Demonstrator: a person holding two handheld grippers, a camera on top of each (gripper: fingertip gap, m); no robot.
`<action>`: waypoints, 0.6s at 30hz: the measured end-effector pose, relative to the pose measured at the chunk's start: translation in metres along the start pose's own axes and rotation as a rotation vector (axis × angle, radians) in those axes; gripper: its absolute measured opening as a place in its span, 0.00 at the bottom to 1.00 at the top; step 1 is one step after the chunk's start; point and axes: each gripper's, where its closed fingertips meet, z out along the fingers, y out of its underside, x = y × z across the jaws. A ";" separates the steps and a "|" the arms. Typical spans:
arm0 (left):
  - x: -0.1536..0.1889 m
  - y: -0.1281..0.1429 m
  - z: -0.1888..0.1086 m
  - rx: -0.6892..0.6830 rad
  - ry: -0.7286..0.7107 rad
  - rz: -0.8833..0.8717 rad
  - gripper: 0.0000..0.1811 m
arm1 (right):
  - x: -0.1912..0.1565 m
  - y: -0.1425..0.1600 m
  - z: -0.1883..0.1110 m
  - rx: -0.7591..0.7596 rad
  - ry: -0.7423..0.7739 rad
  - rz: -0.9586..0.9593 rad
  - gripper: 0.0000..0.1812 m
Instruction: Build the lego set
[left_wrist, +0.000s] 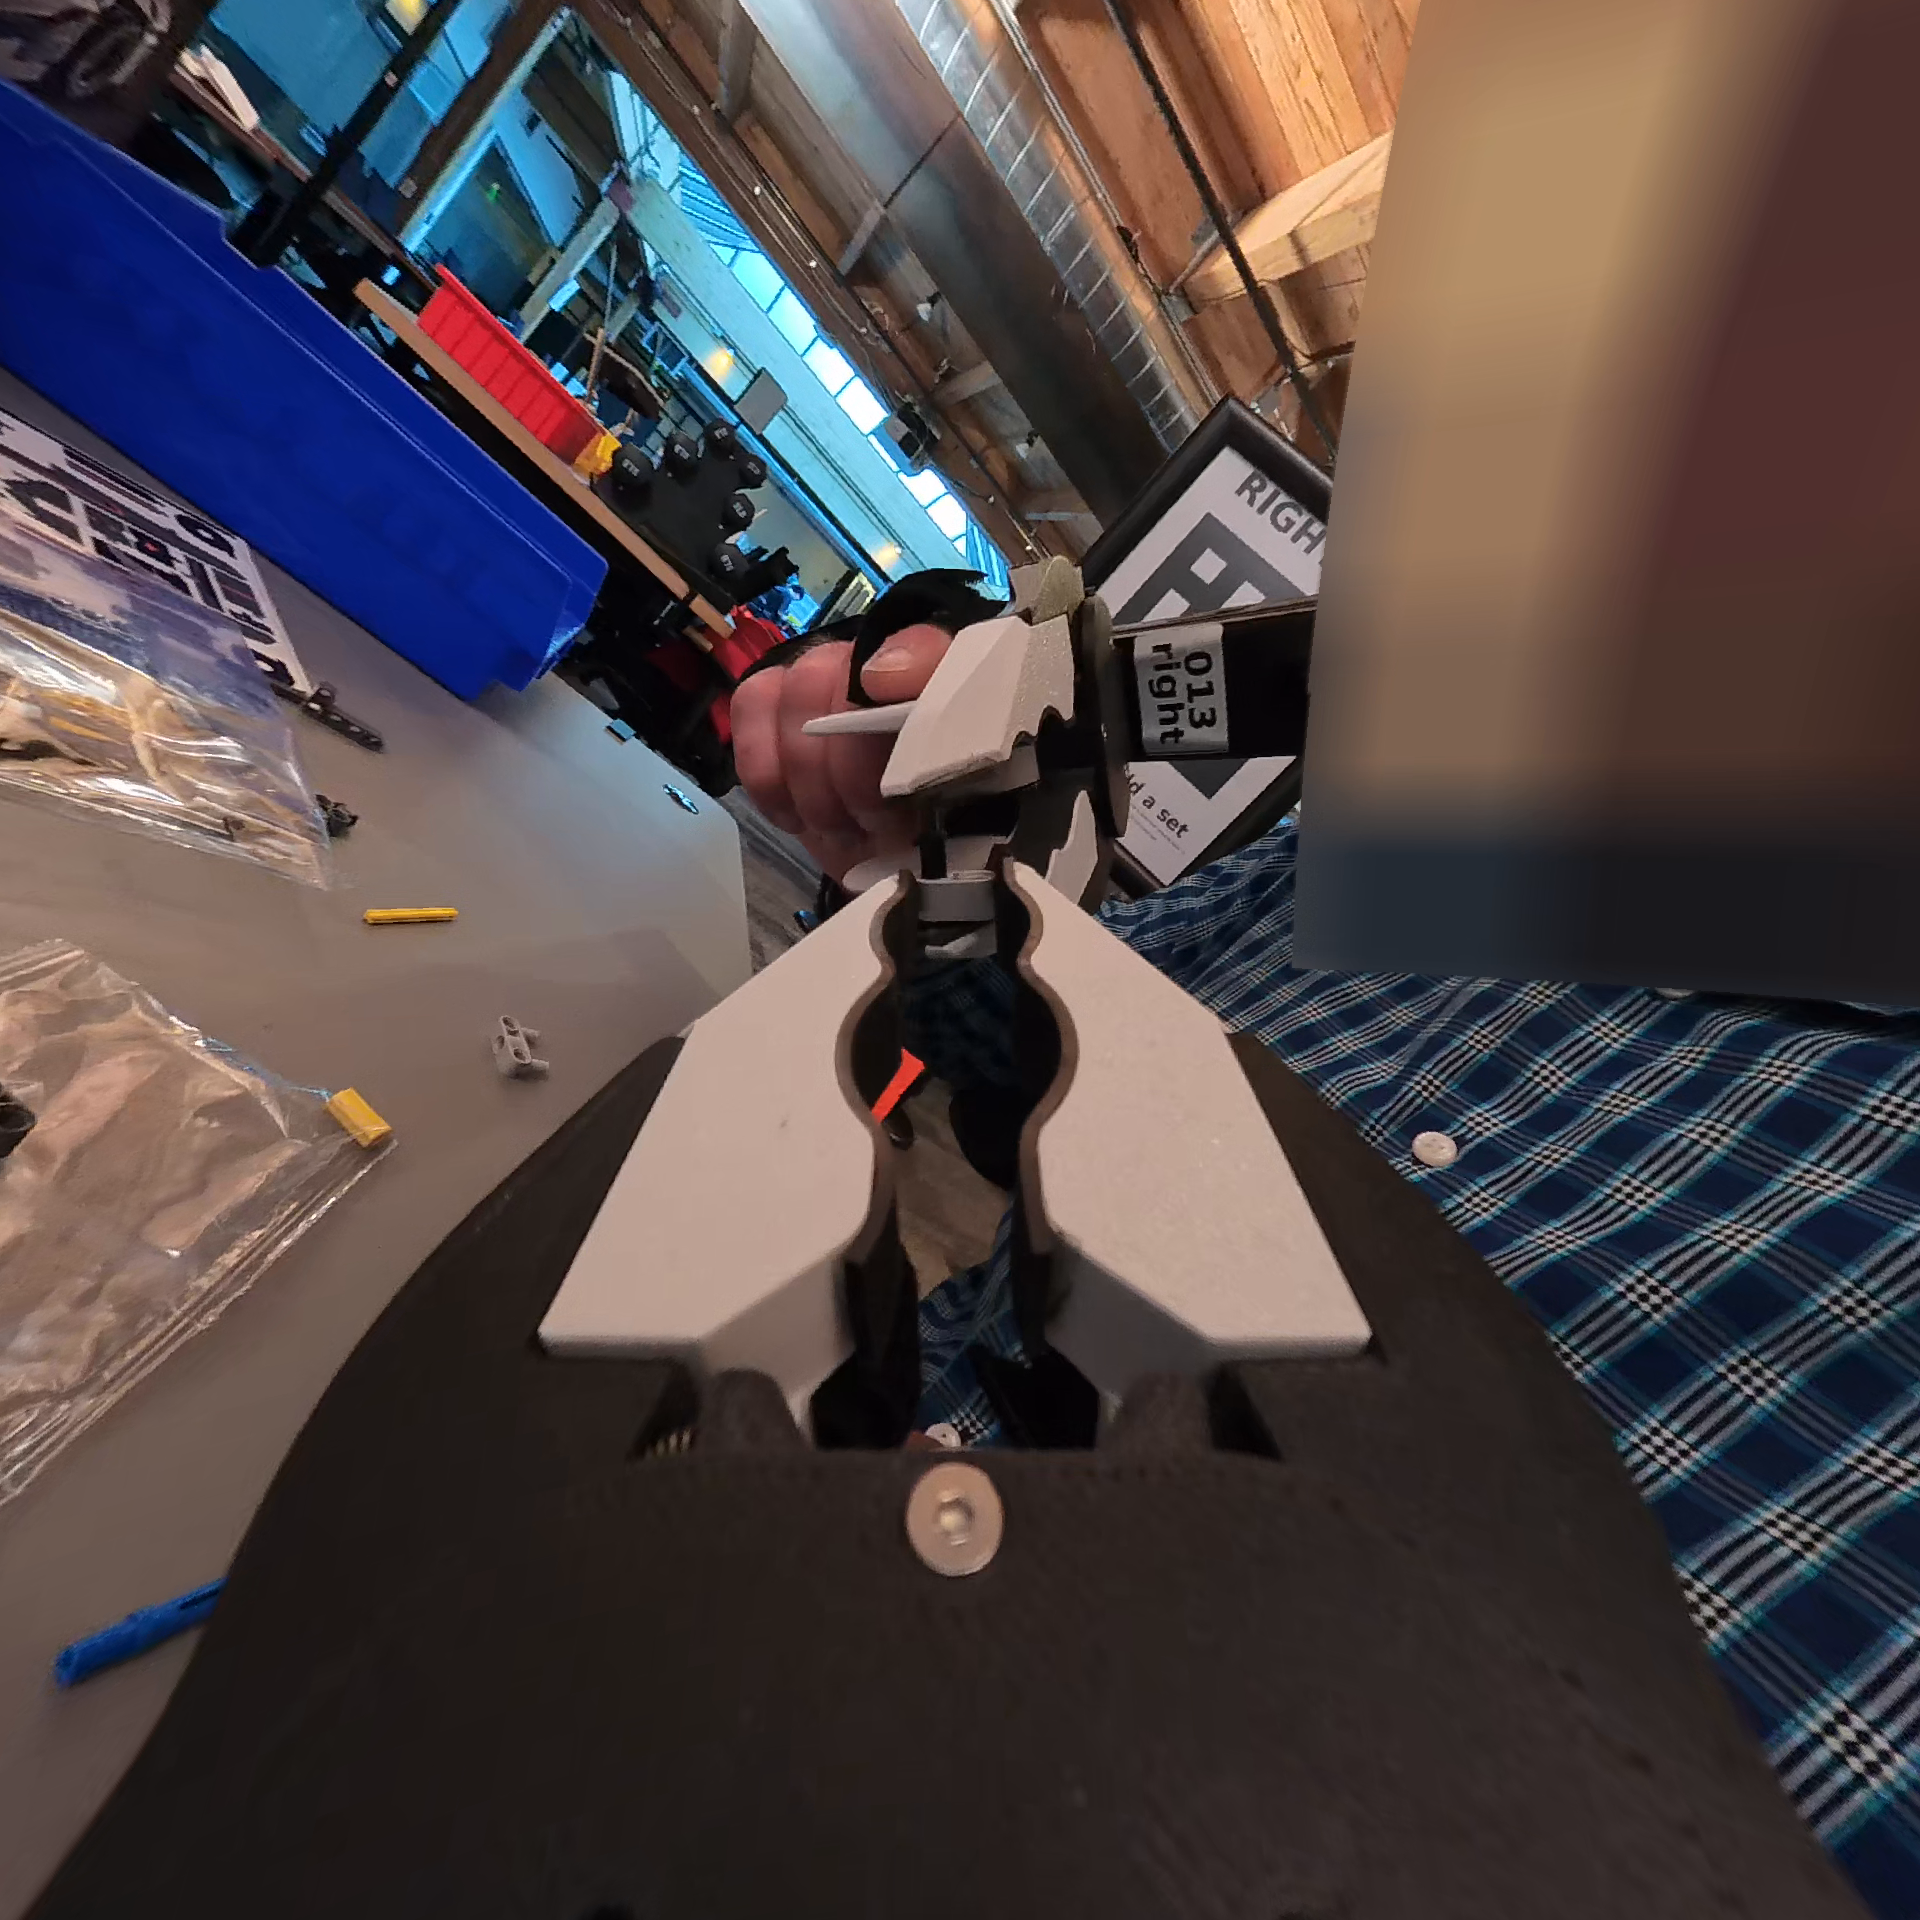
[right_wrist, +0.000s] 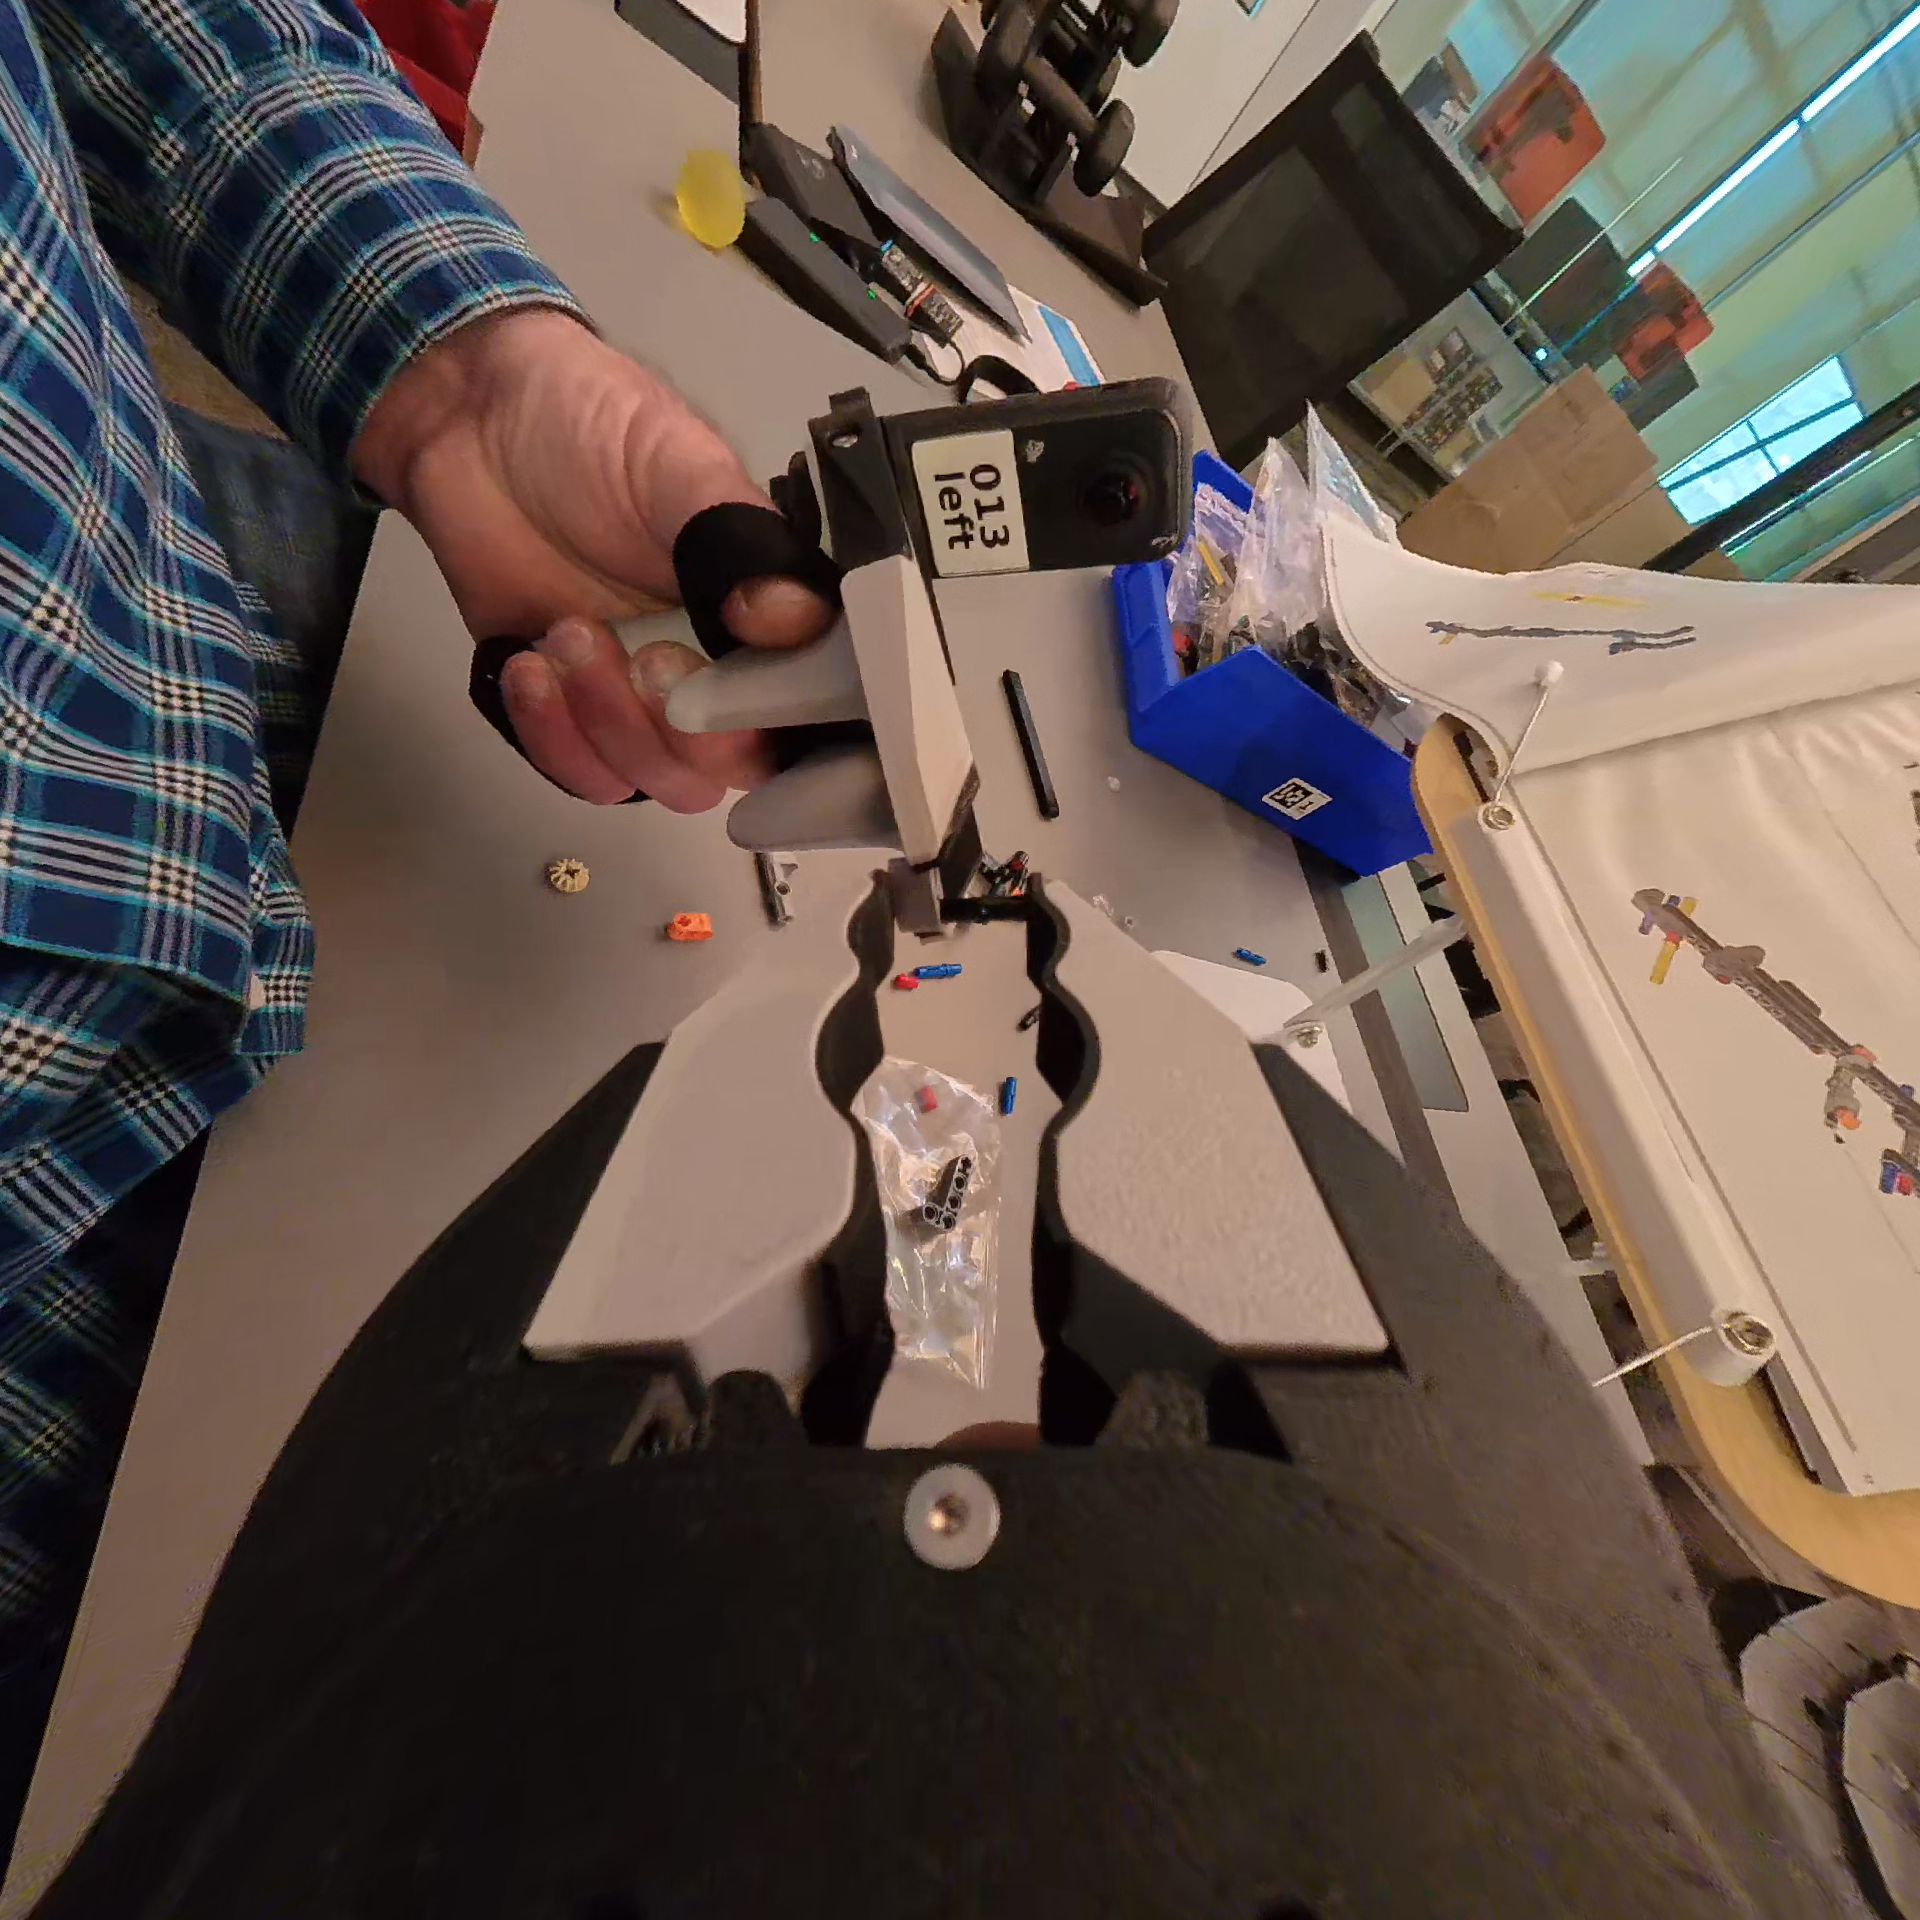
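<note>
My left gripper (left_wrist: 954, 883) is shut on a small lego assembly (left_wrist: 956, 900), a grey connector with black parts, held in the air above the table edge. My right gripper (right_wrist: 966, 910) meets it tip to tip from the opposite side and grips the same assembly (right_wrist: 921, 906), whose black axle (right_wrist: 982, 912) spans between its fingertips. The right gripper (left_wrist: 940, 821) shows in the left wrist view just beyond the piece. The left gripper (right_wrist: 940, 868) shows from above in the right wrist view, held by a hand (right_wrist: 582, 582).
On the grey table (right_wrist: 499, 1039) lie a bag with a black beam (right_wrist: 940, 1195), red and blue pins (right_wrist: 930, 975), an orange piece (right_wrist: 690, 927) and a tan gear (right_wrist: 568, 875). A blue bin of parts (right_wrist: 1268, 727) and an instruction booklet (right_wrist: 1662, 987) stand to the right. Bags (left_wrist: 135, 1174), a yellow axle (left_wrist: 410, 915) and a grey connector (left_wrist: 516, 1044) lie left.
</note>
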 end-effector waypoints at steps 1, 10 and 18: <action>0.000 -0.001 0.000 0.004 0.003 0.000 0.06 | 0.000 -0.001 0.000 0.002 0.002 0.006 0.13; -0.002 0.002 0.002 -0.010 -0.015 0.008 0.06 | -0.002 0.004 0.001 -0.017 -0.012 0.020 0.12; -0.004 -0.002 0.004 0.021 -0.023 0.001 0.06 | 0.003 0.002 0.001 -0.017 0.005 0.049 0.13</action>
